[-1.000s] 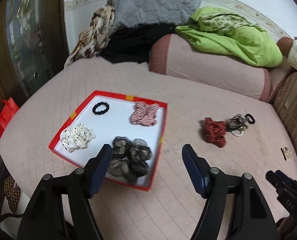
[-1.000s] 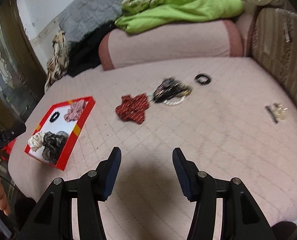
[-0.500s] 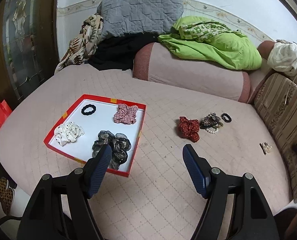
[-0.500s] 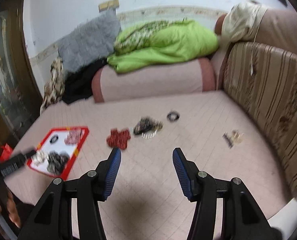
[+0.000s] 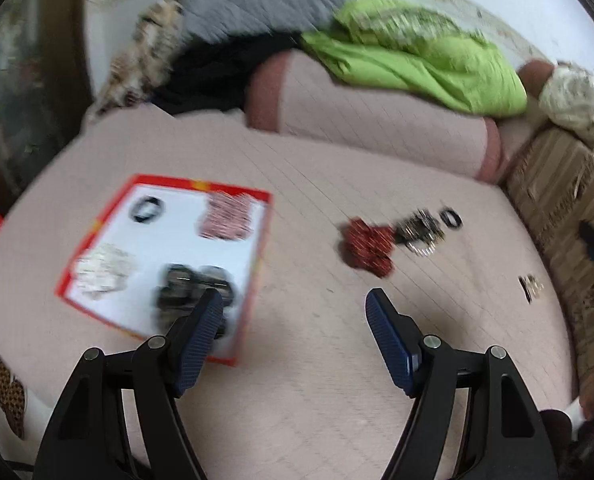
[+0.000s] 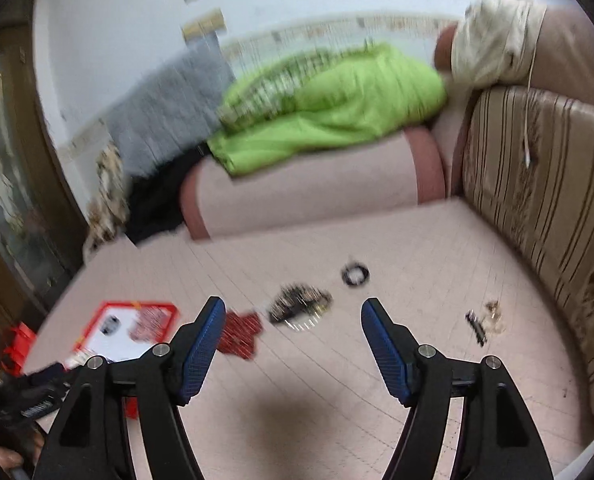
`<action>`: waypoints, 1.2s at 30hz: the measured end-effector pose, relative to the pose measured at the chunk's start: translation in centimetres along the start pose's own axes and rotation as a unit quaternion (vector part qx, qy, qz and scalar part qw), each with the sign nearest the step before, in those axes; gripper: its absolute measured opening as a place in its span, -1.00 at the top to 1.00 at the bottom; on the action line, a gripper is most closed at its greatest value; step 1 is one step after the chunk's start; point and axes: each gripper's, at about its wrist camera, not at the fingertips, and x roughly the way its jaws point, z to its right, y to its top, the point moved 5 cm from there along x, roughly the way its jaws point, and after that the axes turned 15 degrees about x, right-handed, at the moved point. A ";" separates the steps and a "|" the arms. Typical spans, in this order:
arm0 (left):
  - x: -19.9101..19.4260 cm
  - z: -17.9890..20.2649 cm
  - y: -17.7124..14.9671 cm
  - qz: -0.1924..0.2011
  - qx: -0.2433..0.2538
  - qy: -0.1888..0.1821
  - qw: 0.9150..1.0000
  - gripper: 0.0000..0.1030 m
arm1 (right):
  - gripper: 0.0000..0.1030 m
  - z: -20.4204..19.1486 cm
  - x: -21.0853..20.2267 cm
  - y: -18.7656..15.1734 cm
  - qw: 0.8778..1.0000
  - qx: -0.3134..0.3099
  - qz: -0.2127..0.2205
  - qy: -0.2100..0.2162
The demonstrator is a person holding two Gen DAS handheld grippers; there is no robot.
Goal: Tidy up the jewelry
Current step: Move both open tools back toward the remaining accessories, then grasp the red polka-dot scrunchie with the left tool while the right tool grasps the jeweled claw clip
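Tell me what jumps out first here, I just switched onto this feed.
The red-rimmed tray on the left of the pink bed cover, holding four hair scrunchies. To its right lie a loose red scrunchie and a tangle of jewelry. Behind, a lime-green blanket is heaped on the bolster.

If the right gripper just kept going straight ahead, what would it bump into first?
Probably the tangled pile of bracelets on the pink bed cover. The right gripper, jaws open and empty, points about there, with the red scrunchie just left of that line. Depth is unclear, and the picture is blurred.
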 end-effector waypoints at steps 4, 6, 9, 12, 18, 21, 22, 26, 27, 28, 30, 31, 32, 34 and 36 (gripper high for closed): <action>5.2 2.8 1.3 -0.030 0.029 -0.006 0.999 -0.42 | -0.23 3.0 6.7 -1.0 0.997 0.034 -0.062 0.011; 8.0 3.9 2.2 -0.041 0.031 -0.012 0.999 -0.42 | -0.23 3.7 9.9 -1.1 0.994 0.060 -0.088 0.038; 12.2 5.1 3.7 -0.047 0.023 -0.029 0.998 -0.42 | -0.23 3.7 14.4 -1.2 0.986 0.085 -0.124 0.074; 16.2 5.5 4.7 -0.061 0.016 -0.040 0.997 -0.42 | -0.23 3.5 18.7 -1.4 0.980 0.102 -0.152 0.080; 21.3 4.6 5.3 -0.082 -0.003 -0.046 0.996 -0.42 | -0.27 3.4 24.6 -1.7 0.969 0.147 -0.185 0.079; 22.7 4.5 5.4 -0.092 -0.006 -0.053 0.994 -0.42 | -0.29 3.4 26.2 -1.6 0.969 0.151 -0.184 0.070; 23.0 4.6 5.3 -0.094 -0.006 -0.055 0.994 -0.42 | -0.29 3.4 26.5 -1.6 0.969 0.151 -0.183 0.068; 23.8 5.3 5.3 -0.099 0.006 -0.056 0.993 -0.42 | -0.31 2.9 27.2 -1.6 0.975 0.136 -0.169 0.053; 24.0 5.5 5.2 -0.102 0.009 -0.056 0.993 -0.42 | -0.31 2.9 27.2 -1.6 0.976 0.135 -0.166 0.051; 24.1 5.7 5.1 -0.106 0.013 -0.055 0.993 -0.42 | -0.31 2.8 27.2 -1.5 0.977 0.131 -0.163 0.049; 24.2 6.3 4.9 -0.109 0.023 -0.054 0.992 -0.21 | -0.29 2.6 27.4 -1.6 0.979 0.120 -0.163 0.040; 24.2 6.5 4.9 -0.110 0.029 -0.055 0.992 0.26 | -0.13 2.6 27.5 -1.7 0.980 0.113 -0.163 0.033; 24.3 6.8 4.8 -0.116 0.036 -0.055 0.991 0.52 | 0.00 2.8 27.8 -1.7 0.980 0.109 -0.164 0.025; 24.3 7.2 4.6 -0.127 0.042 -0.062 0.989 0.85 | 0.04 2.9 27.8 -1.8 0.980 0.109 -0.164 0.024; 23.4 7.2 4.9 -0.111 0.042 -0.061 0.991 0.86 | 0.14 3.1 27.5 -1.6 0.981 0.109 -0.161 0.024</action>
